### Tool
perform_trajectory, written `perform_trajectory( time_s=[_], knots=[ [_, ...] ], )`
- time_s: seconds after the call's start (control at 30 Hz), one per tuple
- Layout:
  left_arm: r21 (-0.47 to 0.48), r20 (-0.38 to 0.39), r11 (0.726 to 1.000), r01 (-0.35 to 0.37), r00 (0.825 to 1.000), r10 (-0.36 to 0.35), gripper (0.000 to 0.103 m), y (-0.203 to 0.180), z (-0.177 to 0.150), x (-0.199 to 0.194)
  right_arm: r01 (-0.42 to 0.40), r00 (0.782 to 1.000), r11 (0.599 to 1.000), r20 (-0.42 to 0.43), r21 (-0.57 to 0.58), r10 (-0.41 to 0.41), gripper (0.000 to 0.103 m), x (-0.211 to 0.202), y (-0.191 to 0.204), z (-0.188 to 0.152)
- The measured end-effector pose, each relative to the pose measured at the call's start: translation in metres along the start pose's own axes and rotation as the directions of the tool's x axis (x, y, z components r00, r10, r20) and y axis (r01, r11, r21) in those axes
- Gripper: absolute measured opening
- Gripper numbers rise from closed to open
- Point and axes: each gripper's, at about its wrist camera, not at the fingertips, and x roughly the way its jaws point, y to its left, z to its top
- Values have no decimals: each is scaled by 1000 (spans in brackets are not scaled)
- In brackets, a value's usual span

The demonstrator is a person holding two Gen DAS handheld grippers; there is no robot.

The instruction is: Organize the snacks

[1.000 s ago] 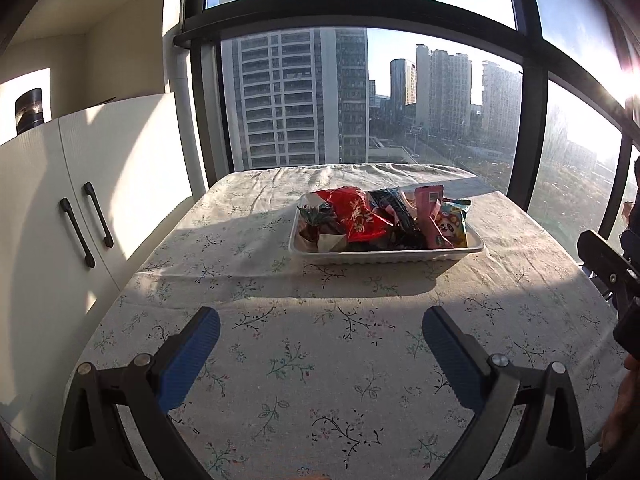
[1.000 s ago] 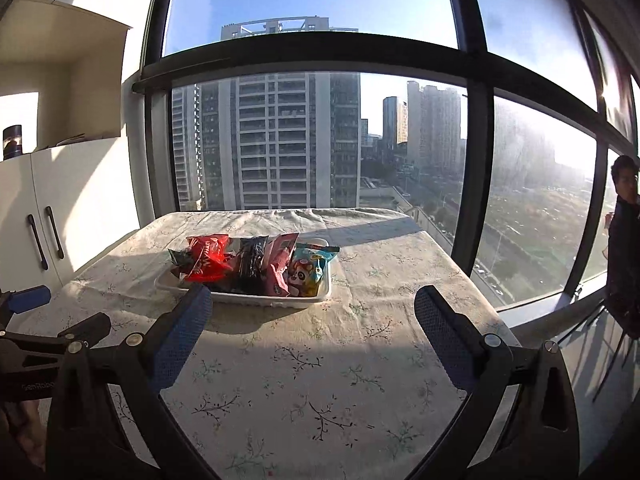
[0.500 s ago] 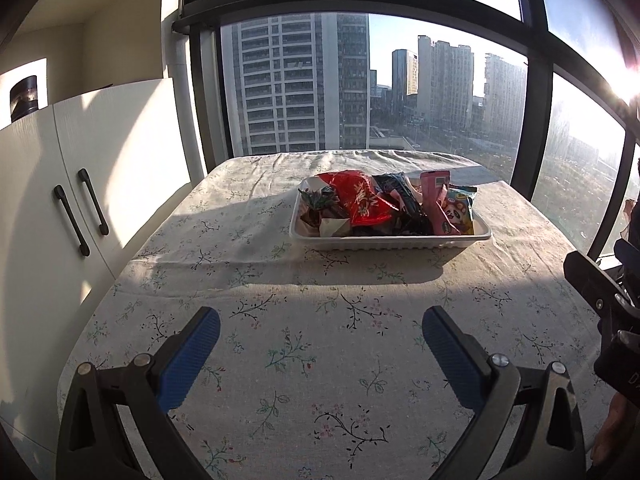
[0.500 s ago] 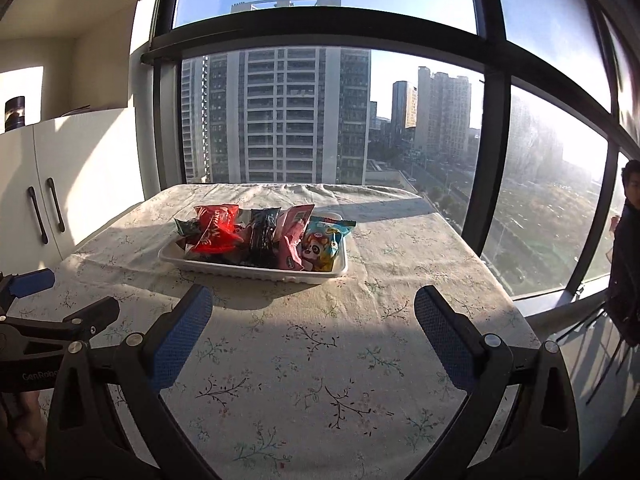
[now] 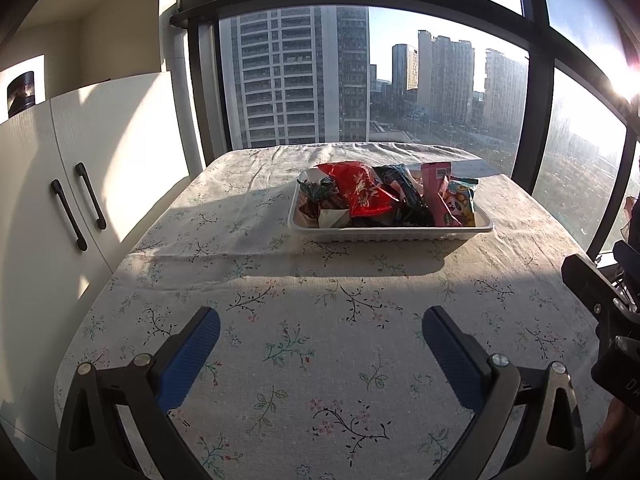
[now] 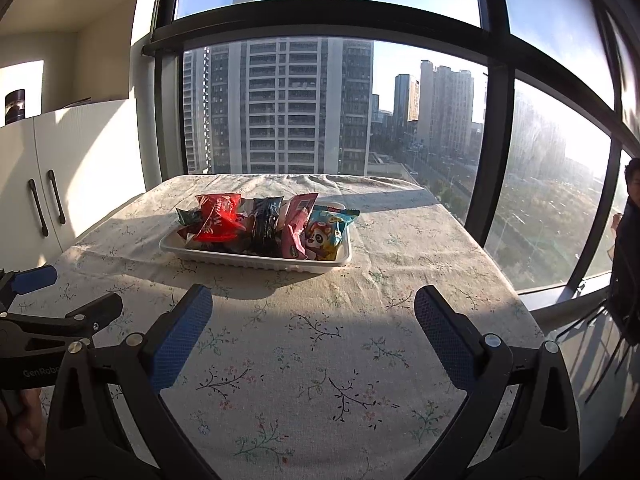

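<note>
A white tray [image 5: 390, 233] [image 6: 256, 261] stands mid-table, packed with snack packets. Among them are a red packet [image 5: 362, 194] [image 6: 218, 216], a black one [image 5: 404, 196] [image 6: 266, 226], a pink one [image 5: 436, 192] [image 6: 296, 228] and a light blue panda packet [image 5: 460, 204] [image 6: 326, 234]. My left gripper [image 5: 318, 340] hangs open over the near tablecloth, well short of the tray, nothing between its blue pads. My right gripper [image 6: 312, 316] is open too, empty, nearer the table's right side. Each gripper shows at the edge of the other's view.
The table wears a floral cloth [image 5: 320, 360]. White cabinets with black handles [image 5: 68, 216] stand close on the left. A big window with black frames [image 6: 500, 152] runs behind and to the right. A person [image 6: 628, 248] is at the far right.
Both grippers have tilted down and moved a little closer to the table, so the tray sits larger and the near cloth fills more of each view. Jaws stay open.
</note>
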Motion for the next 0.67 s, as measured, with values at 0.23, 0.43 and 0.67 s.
perform_trajectory(
  time_s=[0.23, 0.43, 0.67],
  knots=[
    [3, -11, 1000, 8, 1000, -8, 103, -2, -1, 3, -2, 1000, 1000, -9, 3, 2, 103, 4, -1, -1],
    [0, -7, 1000, 11, 1000, -11, 103, -1, -3, 3, -5, 1000, 1000, -16, 4, 5, 103, 7, -1, -2],
    [18, 22, 1000, 12, 1000, -13, 103, -3, -3, -2, -10, 1000, 1000, -27, 8, 10, 103, 11, -2, -5]
  ],
)
